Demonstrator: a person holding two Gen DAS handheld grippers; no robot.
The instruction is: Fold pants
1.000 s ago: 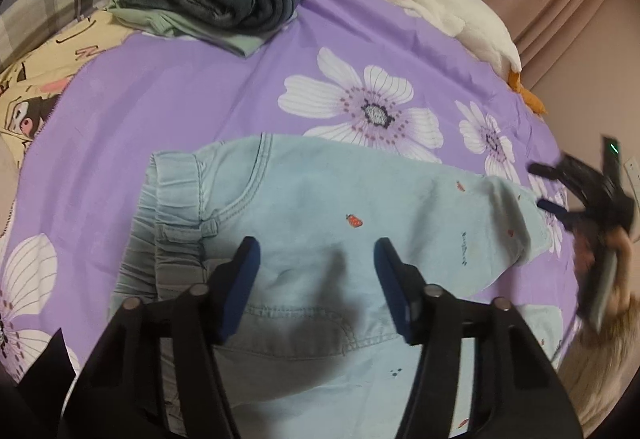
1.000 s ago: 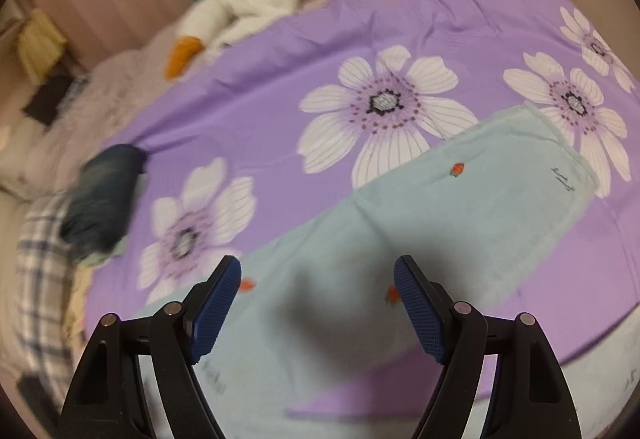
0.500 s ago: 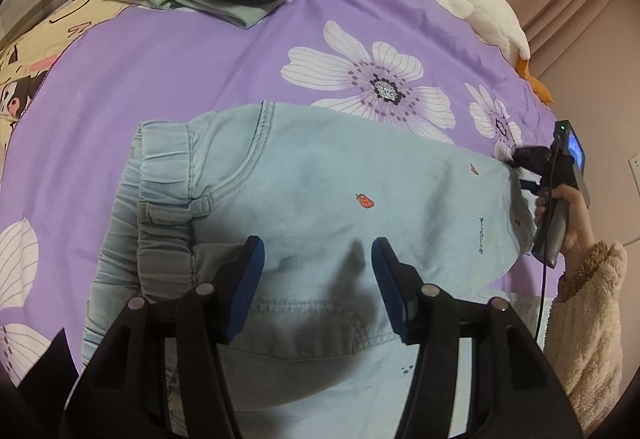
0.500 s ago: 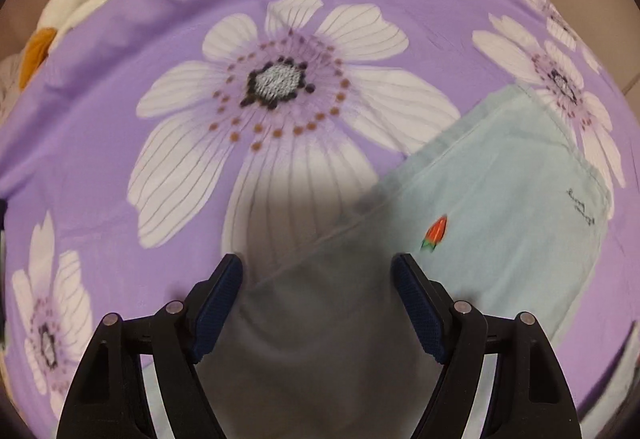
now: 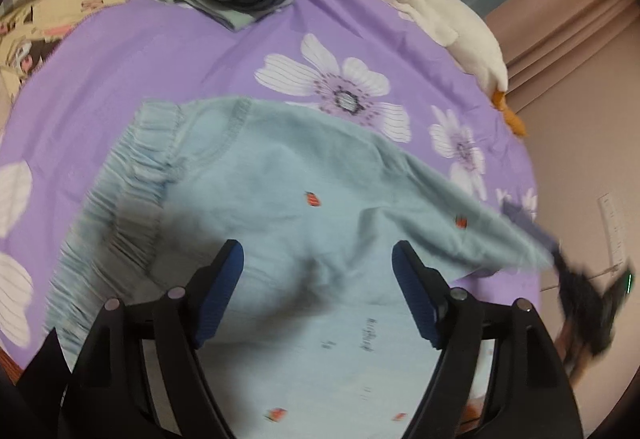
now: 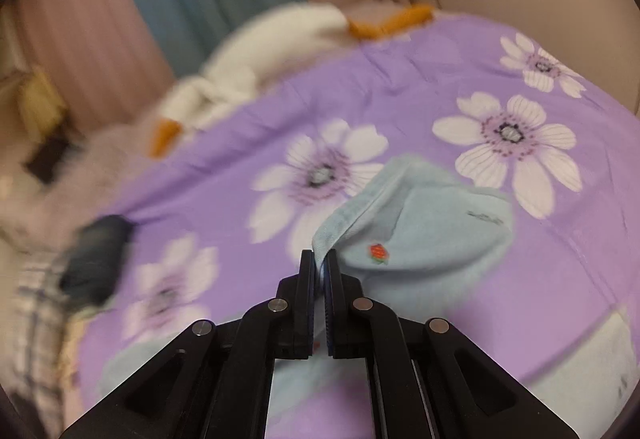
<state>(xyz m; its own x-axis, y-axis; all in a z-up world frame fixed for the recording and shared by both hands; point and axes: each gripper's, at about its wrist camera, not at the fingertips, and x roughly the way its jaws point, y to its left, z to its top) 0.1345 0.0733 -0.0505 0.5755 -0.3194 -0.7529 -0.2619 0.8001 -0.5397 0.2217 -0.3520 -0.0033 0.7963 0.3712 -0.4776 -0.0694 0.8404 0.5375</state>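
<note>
Now lying mostly flat on the bed (image 5: 160, 51): pants (image 5: 280, 175), soft, light, limp. Right claw (image 6: 319, 263) pinching the cuff hem, lifting it; left claw (image 5: 318, 259) hovering spread over the seat. Likely sagging unless gripped at hem or waistband.

Light blue pants (image 5: 280, 199) with tiny red strawberry prints, elastic waistband at left, spread flat on purple bedding, one leg cuff lifted up.
</note>
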